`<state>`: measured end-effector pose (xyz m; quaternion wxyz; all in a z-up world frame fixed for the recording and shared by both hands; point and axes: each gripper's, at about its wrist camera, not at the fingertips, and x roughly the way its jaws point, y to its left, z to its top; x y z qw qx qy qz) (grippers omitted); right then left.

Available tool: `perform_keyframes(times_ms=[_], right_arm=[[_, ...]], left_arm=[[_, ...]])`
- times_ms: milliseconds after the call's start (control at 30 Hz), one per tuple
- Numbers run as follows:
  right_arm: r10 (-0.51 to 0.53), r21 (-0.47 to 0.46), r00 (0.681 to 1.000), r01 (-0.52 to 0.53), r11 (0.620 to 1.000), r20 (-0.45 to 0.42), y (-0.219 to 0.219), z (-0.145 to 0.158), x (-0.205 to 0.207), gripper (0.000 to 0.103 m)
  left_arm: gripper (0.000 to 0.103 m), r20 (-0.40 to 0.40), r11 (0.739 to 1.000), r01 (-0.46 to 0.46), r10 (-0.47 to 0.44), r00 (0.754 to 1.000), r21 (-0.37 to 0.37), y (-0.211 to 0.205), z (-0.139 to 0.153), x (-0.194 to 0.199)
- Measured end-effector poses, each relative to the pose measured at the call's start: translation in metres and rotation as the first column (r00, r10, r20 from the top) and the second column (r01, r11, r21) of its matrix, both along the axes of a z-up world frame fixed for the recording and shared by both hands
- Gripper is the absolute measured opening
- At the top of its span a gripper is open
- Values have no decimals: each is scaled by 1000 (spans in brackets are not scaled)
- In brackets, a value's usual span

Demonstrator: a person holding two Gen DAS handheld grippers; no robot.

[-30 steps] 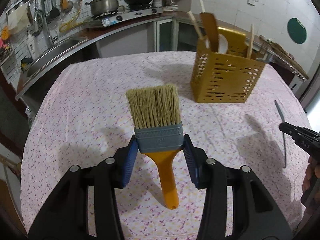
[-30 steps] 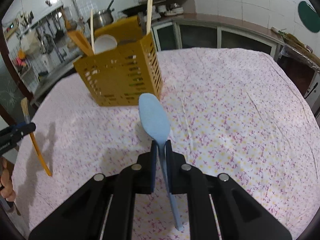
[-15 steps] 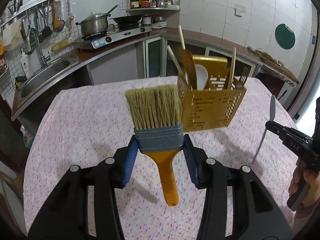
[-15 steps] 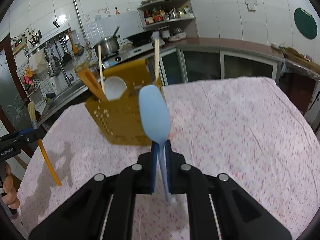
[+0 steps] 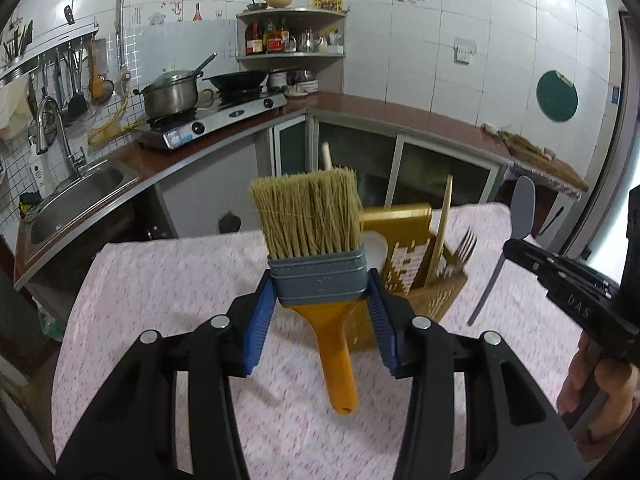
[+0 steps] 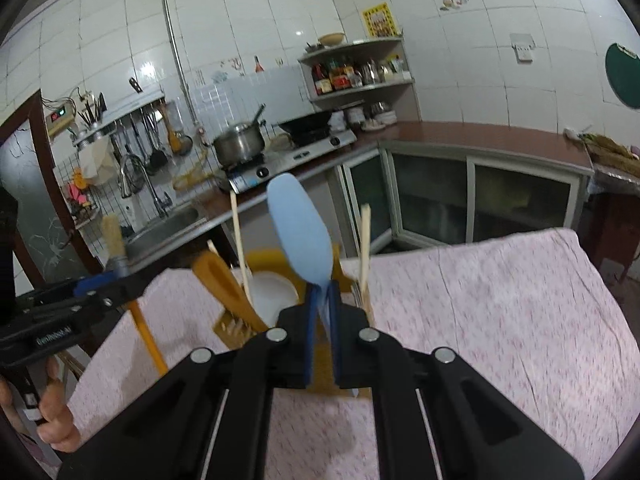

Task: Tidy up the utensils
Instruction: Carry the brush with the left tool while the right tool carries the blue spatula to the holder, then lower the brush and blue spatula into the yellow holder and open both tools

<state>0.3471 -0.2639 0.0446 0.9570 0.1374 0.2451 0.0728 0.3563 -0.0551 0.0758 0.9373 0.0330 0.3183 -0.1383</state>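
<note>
Both tools are lifted off the worktop [image 5: 168, 280] and neither has gone into the caddy [image 5: 404, 232], so the job is partway along. The caddy already holds a wooden spatula [image 6: 224, 284], a white ladle [image 6: 274, 288], chopsticks [image 6: 238, 236] and a fork [image 5: 464, 246]; these two items remain to be dropped in.

On the left, the left gripper [image 5: 320, 300] has its fingers set half wide and pressed on the grey metal band of the brush [image 5: 312, 216]. The brush hangs upright, long axis near vertical, bristles up and away, orange handle pointing down toward the cloth. It sits in front of the caddy, partly hiding it.

On the right, the right gripper [image 6: 322, 312] has its fingers nearly together, pinching the thin handle of the blue spoon [image 6: 300, 232]. The spoon stands upright too, bowl uppermost and tilted slightly left; its lower end is blurred, probably just clear of the caddy's rim.
</note>
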Motion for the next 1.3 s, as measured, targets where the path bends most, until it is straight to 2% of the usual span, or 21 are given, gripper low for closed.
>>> perform_keyframes(times_ms=[200,367,533,867,967,1067,1300], right_arm=[[12,-2,999,-12,1000,44,5,19,18,6],[12,9,998,-13,1000,55,1,23,31,6],[11,48,998,-14,999,68,-4,23,39,6],[17,37,996,-20,999,86,-2,18,46,5],[13,45,996,-17,999,93,-3,17,47,5],[12,52,996,-17,998,92,-4,16,49,5],[28,41,999,-29,999,37,1,-13,53,5]], left_arm=[[44,74,1000,26,-25,997,-11,-22,22,19],[44,145,999,11,-16,989,35,-40,25,35],[44,150,1000,23,-22,988,-3,-46,21,51],[44,188,999,48,-49,981,13,-48,-9,60],[45,196,998,51,-56,979,30,-50,-14,59],[44,193,999,50,-52,980,13,-47,-14,61],[45,163,997,72,-75,984,24,-44,-34,63]])
